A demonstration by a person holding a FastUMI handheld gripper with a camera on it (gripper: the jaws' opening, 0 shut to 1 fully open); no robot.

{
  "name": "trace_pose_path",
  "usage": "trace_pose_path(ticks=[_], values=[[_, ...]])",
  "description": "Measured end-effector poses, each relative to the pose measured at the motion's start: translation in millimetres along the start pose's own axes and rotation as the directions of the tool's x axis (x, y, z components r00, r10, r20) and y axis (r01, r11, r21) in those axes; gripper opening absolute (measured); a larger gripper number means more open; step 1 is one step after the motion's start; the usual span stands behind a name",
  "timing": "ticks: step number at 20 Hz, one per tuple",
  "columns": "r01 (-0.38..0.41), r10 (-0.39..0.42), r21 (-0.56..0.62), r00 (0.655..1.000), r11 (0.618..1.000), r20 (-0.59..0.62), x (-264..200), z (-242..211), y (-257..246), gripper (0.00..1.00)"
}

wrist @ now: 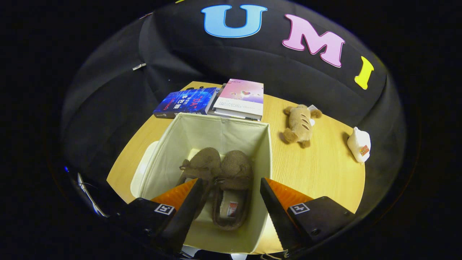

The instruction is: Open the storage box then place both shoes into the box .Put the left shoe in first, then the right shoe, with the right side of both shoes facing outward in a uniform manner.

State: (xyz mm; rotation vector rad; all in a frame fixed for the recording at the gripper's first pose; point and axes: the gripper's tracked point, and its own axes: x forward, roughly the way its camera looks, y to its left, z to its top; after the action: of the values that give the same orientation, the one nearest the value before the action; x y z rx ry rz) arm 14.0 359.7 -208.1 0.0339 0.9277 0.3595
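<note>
Already both shoes are seen inside the open box (216, 126) on the desk (317, 169): the left-hand shoe (200, 166) and the right-hand shoe (232, 180) lie side by side, touching, toes pointing away. The tongs (229, 191) are held wide apart above the box and nothing is gripped; the right-hand shoe is framed between the fingers. Beyond the box two books (216, 101) are stacked, with a plush toy (299, 124) off to the side. A soft box wall could be snagged by a finger on withdrawal, and the box tipped.
</note>
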Motion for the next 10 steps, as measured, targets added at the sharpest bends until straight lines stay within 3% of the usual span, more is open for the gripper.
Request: trace_pose_path(ticks=[5,10], values=[[-0.058,0.057,0.004,0.995,0.998,0.085,-23,10,-10,0.99],[-0.021,0.018,0.012,0.982,1.000,0.190,-46,20,-68,0.99]])
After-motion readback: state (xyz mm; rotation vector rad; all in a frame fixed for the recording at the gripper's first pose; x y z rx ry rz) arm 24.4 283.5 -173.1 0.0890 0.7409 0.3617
